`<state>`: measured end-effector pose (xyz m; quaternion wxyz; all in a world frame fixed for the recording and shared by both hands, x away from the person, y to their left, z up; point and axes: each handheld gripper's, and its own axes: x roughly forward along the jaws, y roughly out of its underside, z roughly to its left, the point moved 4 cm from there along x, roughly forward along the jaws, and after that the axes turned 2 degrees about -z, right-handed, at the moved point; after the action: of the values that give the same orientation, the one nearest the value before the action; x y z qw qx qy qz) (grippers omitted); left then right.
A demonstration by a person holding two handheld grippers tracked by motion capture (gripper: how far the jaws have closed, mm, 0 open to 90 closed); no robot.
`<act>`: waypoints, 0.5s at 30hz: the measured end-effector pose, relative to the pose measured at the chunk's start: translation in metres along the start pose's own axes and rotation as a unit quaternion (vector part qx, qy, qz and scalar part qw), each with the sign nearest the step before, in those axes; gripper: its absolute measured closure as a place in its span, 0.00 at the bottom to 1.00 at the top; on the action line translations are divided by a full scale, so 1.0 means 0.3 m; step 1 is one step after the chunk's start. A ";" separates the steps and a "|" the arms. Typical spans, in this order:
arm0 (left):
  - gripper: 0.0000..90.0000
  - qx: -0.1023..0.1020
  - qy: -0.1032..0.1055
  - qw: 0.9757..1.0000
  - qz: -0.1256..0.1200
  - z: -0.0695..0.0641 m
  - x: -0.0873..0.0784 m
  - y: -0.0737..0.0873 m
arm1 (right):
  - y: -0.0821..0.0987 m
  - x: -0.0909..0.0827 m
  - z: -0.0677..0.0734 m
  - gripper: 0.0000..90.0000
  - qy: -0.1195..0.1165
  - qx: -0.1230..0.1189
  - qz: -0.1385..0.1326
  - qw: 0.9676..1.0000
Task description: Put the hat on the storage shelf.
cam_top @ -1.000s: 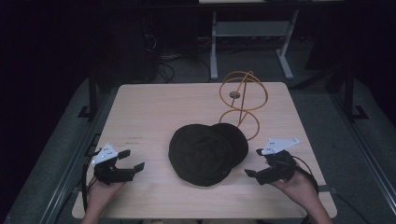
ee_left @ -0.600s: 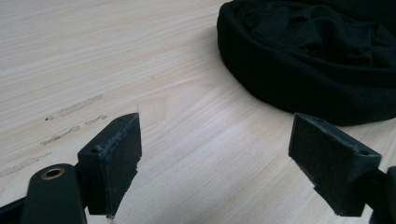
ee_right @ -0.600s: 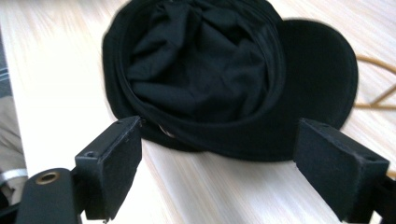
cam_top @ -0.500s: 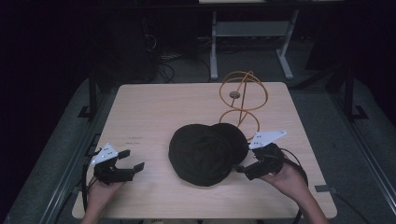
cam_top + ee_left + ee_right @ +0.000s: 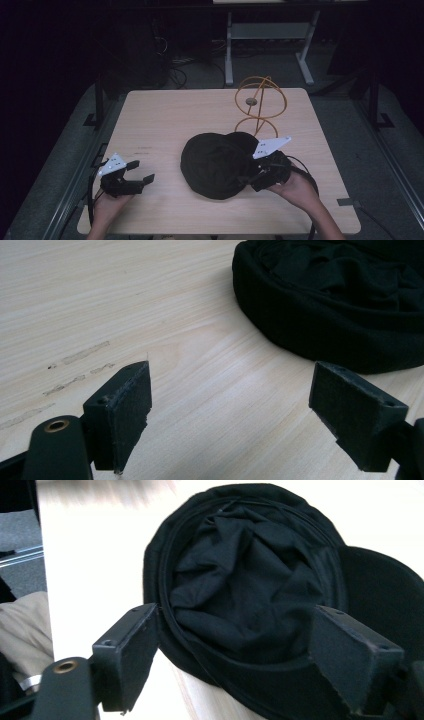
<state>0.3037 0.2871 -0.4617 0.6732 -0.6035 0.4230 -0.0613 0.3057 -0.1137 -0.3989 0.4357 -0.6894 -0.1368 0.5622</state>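
I have a black cap (image 5: 215, 165) lying upside down near the middle of the wooden table (image 5: 165, 115), toward the near edge; its hollow crown faces up like a bowl and holds nothing but its own crumpled lining. In the right gripper view the soft cloth bunches in folds inside a round stitched band, with the stiff, smooth brim (image 5: 380, 585) sticking out at about 3 o'clock. At roughly 1 o'clock from the cap stands an orange wire stand (image 5: 260, 102), two thin hoops on a ring base with a small disc at its centre.

My right gripper (image 5: 252, 172) sits at the cap's 3 o'clock edge; its jaws are spread wide with the cap's rim between them, and they have just been closing a little. I cannot tell that the pads press the cloth yet. A second ago this gripper lay farther out on bare table, well clear of the cap; it has since slid in to the rim.

My left gripper (image 5: 141, 171) rests at about 9 o'clock from the cap, well apart from it, jaws spread over bare wood, unmoved since before.
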 end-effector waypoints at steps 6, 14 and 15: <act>0.19 0.002 -0.002 1.000 0.000 0.001 -0.002 -0.002 | -0.025 0.037 0.019 0.25 -0.012 -0.014 0.005 1.000; 0.19 0.001 -0.004 1.000 -0.001 0.007 -0.003 -0.003 | -0.055 0.098 0.054 0.34 -0.037 -0.026 0.016 0.999; 0.19 0.001 -0.004 1.000 -0.001 0.007 -0.003 -0.003 | -0.060 0.112 0.059 0.36 -0.041 -0.026 0.017 0.999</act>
<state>0.3048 0.2891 -0.4607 0.6754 -0.6033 0.4197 -0.0606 0.3063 -0.0724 -0.4070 0.4019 -0.6788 -0.1574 0.5940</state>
